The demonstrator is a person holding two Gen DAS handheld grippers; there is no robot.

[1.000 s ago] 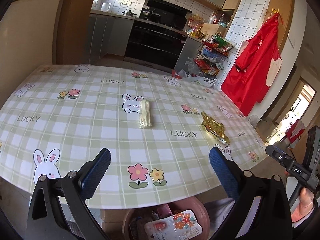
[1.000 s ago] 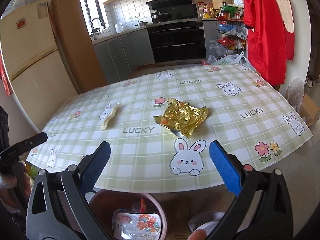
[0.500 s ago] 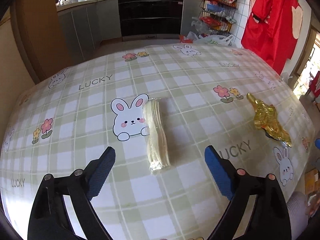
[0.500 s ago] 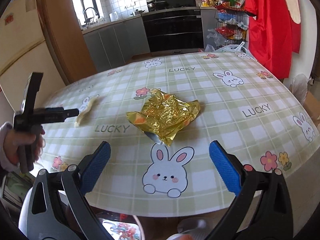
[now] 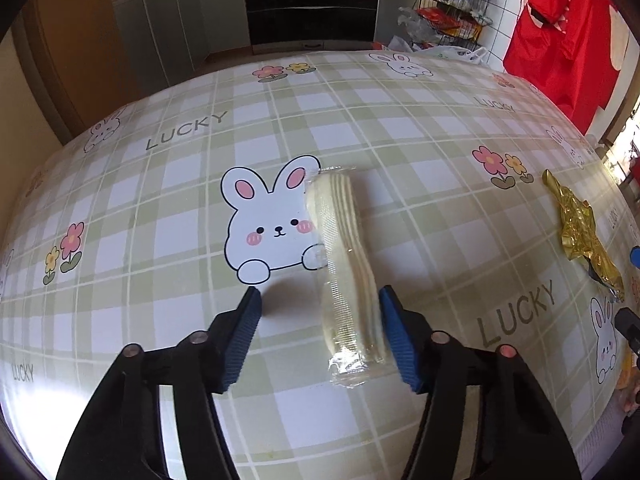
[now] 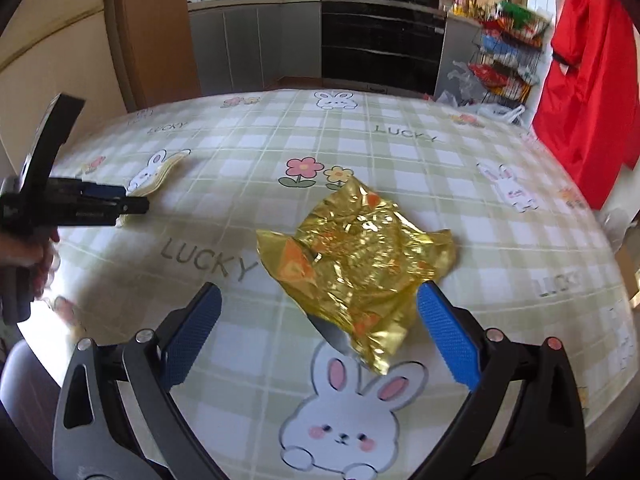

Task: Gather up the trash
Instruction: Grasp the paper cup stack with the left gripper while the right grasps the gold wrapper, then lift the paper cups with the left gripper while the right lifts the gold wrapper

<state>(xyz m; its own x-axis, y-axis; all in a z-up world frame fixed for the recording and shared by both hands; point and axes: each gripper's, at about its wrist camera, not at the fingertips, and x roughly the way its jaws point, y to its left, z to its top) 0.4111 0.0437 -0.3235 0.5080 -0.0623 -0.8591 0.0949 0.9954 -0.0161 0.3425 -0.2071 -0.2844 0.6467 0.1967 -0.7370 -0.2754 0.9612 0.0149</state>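
Observation:
A long cream-coloured packet in clear wrap (image 5: 340, 240) lies on the checked tablecloth (image 5: 160, 360) beside a printed rabbit. My left gripper (image 5: 320, 300) is low over the packet's near end and its jaws are closing. The packet sits between them: the right pad is against its side, the left pad still stands apart. A crumpled gold foil wrapper (image 6: 356, 248) lies flat on the cloth. My right gripper (image 6: 319, 294) is open, its blue pads on either side of the foil's near corner and clear of it. The right wrist view shows the left gripper (image 6: 120, 206) at the packet (image 6: 160, 178).
A person's hand (image 6: 24, 252) holds the left gripper's handle at the table's left edge. Behind the table stand grey cabinets (image 6: 248, 44), a black oven (image 5: 312, 0) and a wire rack of snack bags (image 6: 504, 52). A red apron (image 6: 588, 80) hangs at the right.
Both grippers came forward and down from the table's near edge to just over the cloth. The left jaws narrowed around the cream packet. The right gripper closed in on the gold foil.

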